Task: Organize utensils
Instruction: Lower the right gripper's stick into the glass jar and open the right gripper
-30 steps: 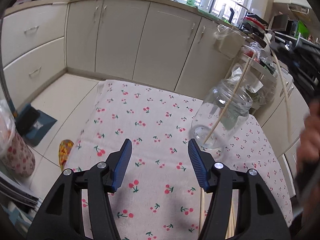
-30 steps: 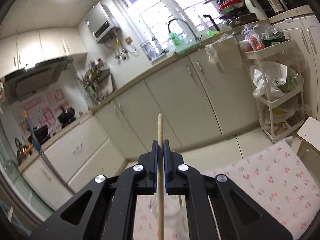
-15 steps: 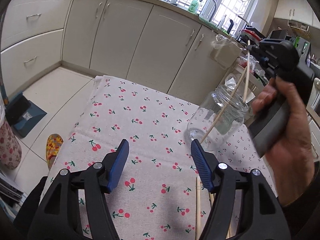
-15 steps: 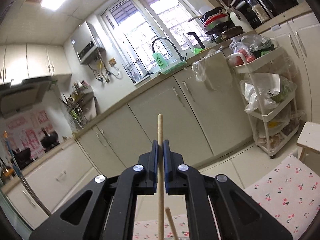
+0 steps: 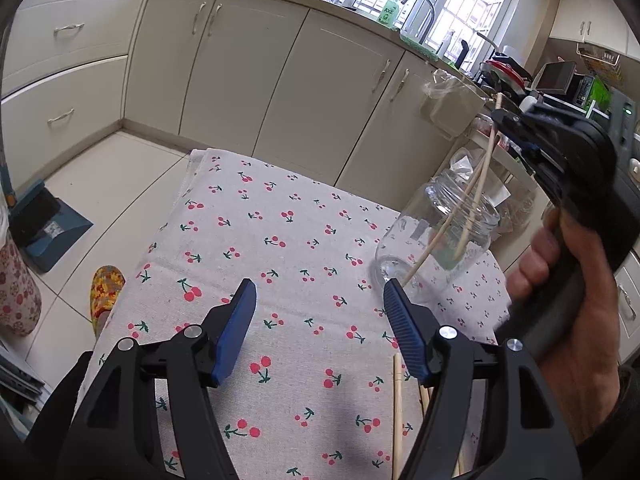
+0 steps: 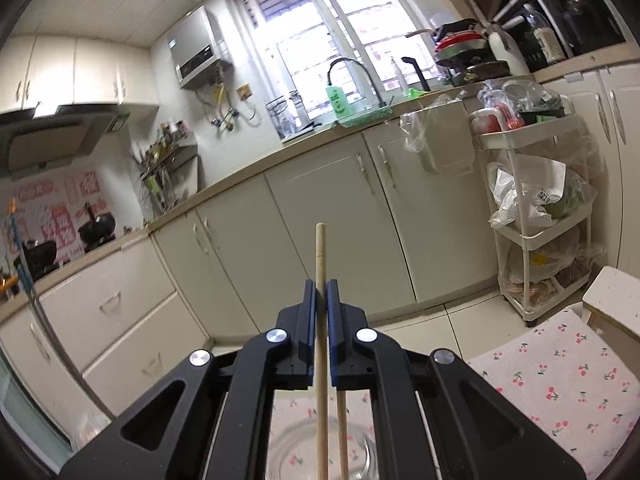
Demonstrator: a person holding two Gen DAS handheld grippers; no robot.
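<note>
a kitchen with cream cabinets [image 5: 280,80] along the walls, a sink under a bright window [image 6: 352,32], and a white shelf cart [image 6: 536,208] stuffed with bags. in the middle stands a table under a cherry-print cloth [image 5: 280,248].

a clear glass jar [image 5: 436,240] stands on the cloth near its far right corner. one chopstick [image 5: 432,248] already leans inside it, its tip on the bottom.

the right gripper [image 6: 321,300] is pinched tight on a second chopstick [image 6: 320,256], held upright, with its top end poking above the fingers. in the left wrist view the lower end of this one reaches down through the jar's mouth. a hand [image 5: 568,312] wraps the gripper's handle at the right edge.

the left gripper [image 5: 318,296] hangs low over the near part of the cloth, its jaws have just been opening and now stand wide apart with nothing between them. more chopsticks [image 5: 397,412] lie flat on the cloth just under its right finger.

on the floor to the left, a yellow patterned slipper [image 5: 105,292].
</note>
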